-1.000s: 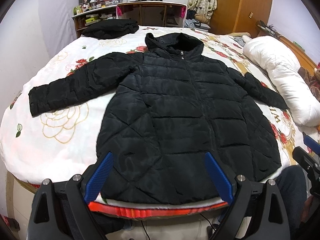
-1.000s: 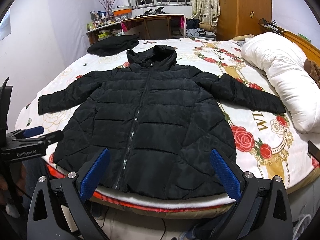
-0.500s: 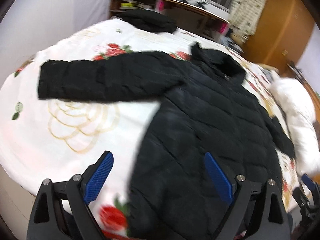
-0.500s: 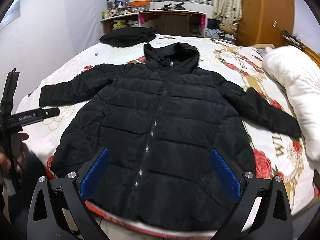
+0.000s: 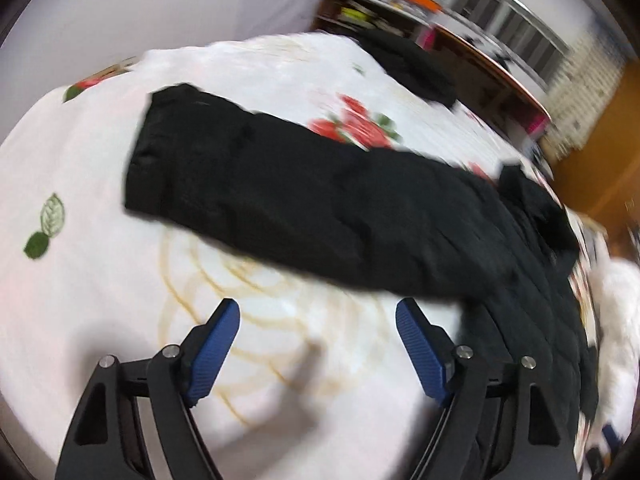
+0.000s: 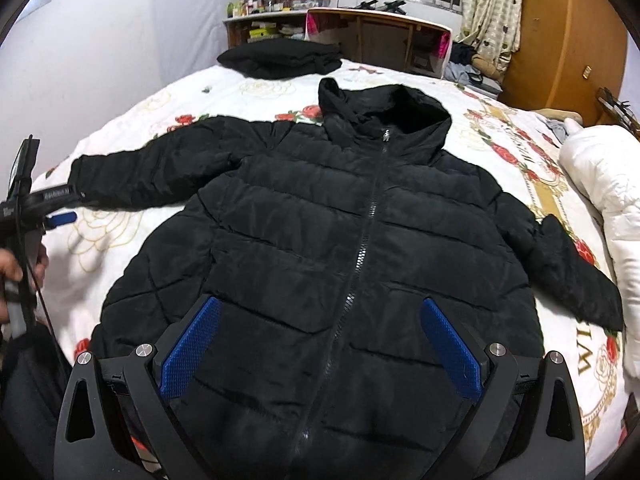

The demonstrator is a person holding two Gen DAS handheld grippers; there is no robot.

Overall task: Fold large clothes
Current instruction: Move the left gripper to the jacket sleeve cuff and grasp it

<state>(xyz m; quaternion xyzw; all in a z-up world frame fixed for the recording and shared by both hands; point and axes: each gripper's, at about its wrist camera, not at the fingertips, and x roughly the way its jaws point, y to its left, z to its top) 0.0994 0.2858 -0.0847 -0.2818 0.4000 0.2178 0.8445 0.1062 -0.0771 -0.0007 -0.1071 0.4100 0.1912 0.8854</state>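
- Jacket (image 6: pixel 352 248) laid flat on bed (image 6: pixel 520 148), zipped, sleeves spread; no fold made.
- Left gripper (image 5: pixel 318 344) held near one sleeve (image 5: pixel 280 196), fingers apart.
- Right gripper (image 6: pixel 320 344) held above hem, fingers apart, nothing gripped.

The left gripper (image 5: pixel 318 312) hangs with its jaws spread wide, holding nothing. The right gripper (image 6: pixel 320 312) is likewise wide apart and empty. A hand (image 6: pixel 12 276) grips the left handle.
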